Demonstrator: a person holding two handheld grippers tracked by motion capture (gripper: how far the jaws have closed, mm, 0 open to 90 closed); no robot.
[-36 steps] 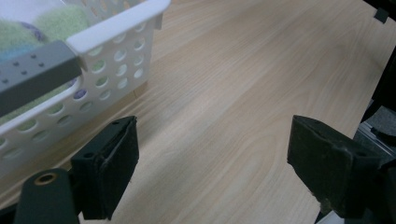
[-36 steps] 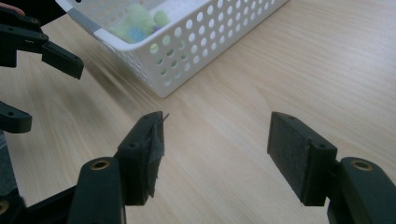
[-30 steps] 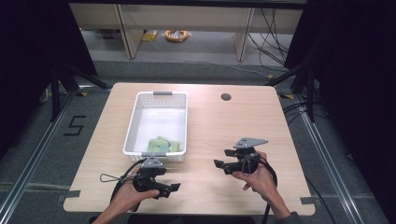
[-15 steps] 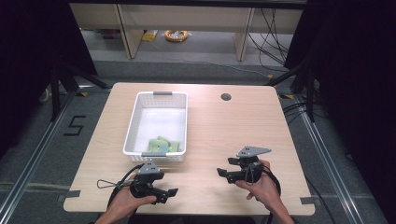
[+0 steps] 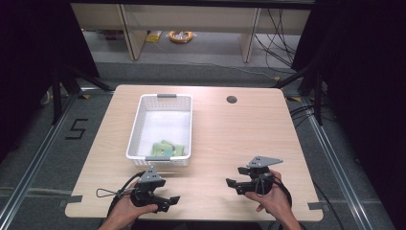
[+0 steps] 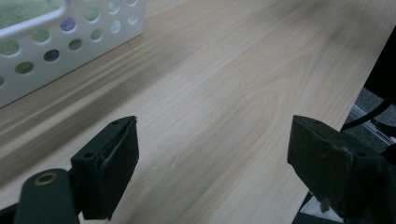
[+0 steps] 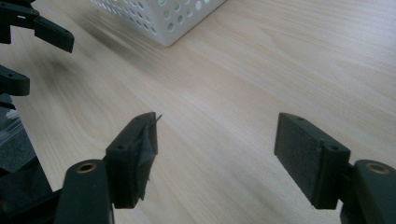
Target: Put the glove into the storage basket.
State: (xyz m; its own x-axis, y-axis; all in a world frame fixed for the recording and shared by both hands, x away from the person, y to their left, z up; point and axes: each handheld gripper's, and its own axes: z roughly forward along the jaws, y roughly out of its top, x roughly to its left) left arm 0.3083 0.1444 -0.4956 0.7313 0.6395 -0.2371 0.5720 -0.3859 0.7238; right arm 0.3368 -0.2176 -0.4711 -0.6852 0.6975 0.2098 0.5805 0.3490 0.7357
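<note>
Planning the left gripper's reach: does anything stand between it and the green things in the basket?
Yes: the white basket's near wall stands between the left gripper and the green things; the bare table holds nothing else.

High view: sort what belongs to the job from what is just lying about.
Job:
- white basket
- green pieces inside it
- left tongs, open, empty
- right tongs, open, empty, jaws just widened

Lying about:
- table's cable hole
- orange coil on the floor
</note>
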